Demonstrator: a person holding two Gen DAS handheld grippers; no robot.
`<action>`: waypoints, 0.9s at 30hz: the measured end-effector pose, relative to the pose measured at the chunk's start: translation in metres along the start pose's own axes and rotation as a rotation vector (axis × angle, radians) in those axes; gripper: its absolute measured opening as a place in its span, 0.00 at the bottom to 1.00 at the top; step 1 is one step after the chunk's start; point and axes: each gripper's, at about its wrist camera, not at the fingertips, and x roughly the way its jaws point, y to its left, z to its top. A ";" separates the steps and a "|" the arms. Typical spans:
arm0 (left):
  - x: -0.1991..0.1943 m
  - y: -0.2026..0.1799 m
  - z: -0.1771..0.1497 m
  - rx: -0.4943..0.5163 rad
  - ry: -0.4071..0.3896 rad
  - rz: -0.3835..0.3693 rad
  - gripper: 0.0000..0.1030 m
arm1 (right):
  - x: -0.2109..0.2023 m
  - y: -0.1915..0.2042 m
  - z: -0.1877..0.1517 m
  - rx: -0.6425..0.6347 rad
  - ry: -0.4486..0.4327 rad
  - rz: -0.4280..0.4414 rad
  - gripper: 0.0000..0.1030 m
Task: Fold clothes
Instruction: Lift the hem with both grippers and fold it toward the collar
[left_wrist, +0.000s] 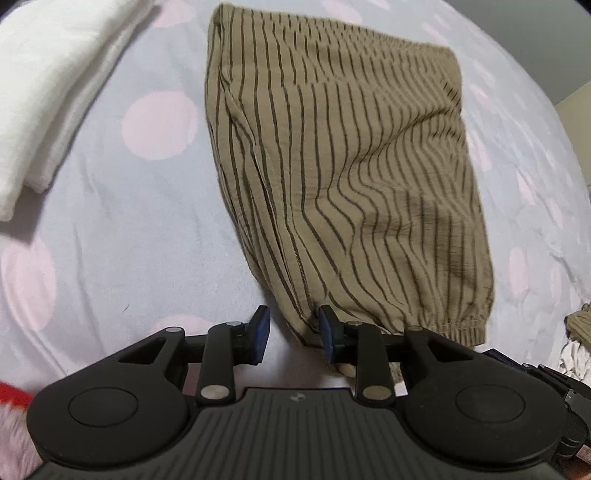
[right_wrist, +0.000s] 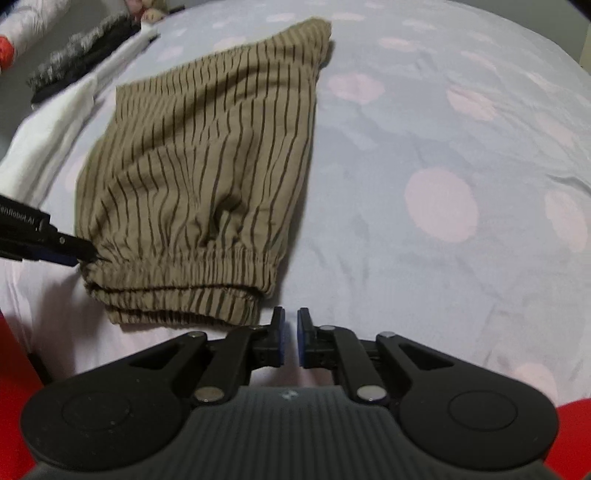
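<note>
Tan shorts with dark stripes (left_wrist: 343, 162) lie folded on the bed, elastic waistband toward me; they also show in the right wrist view (right_wrist: 199, 166). My left gripper (left_wrist: 293, 334) is open at the near left corner of the waistband, its right finger touching the cloth, nothing between the pads. Its tip shows in the right wrist view (right_wrist: 79, 253) against the waistband's left end. My right gripper (right_wrist: 291, 336) is nearly closed and empty, just right of the waistband's near corner, holding nothing.
The bed sheet (left_wrist: 122, 229) is pale blue with pink dots. A folded white cloth (left_wrist: 48, 85) lies to the left of the shorts. A grey furry item (right_wrist: 81, 48) lies at the far left. More clothes (left_wrist: 576, 339) sit at the right edge.
</note>
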 end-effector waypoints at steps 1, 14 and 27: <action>-0.004 -0.004 0.000 0.018 -0.018 -0.006 0.31 | -0.004 -0.001 0.000 -0.006 -0.011 0.005 0.11; -0.030 -0.071 -0.010 0.419 -0.137 -0.056 0.31 | -0.028 0.029 0.038 -0.403 0.021 0.151 0.30; -0.023 -0.115 -0.052 1.019 -0.028 -0.098 0.43 | -0.025 0.057 0.031 -1.066 0.109 0.225 0.32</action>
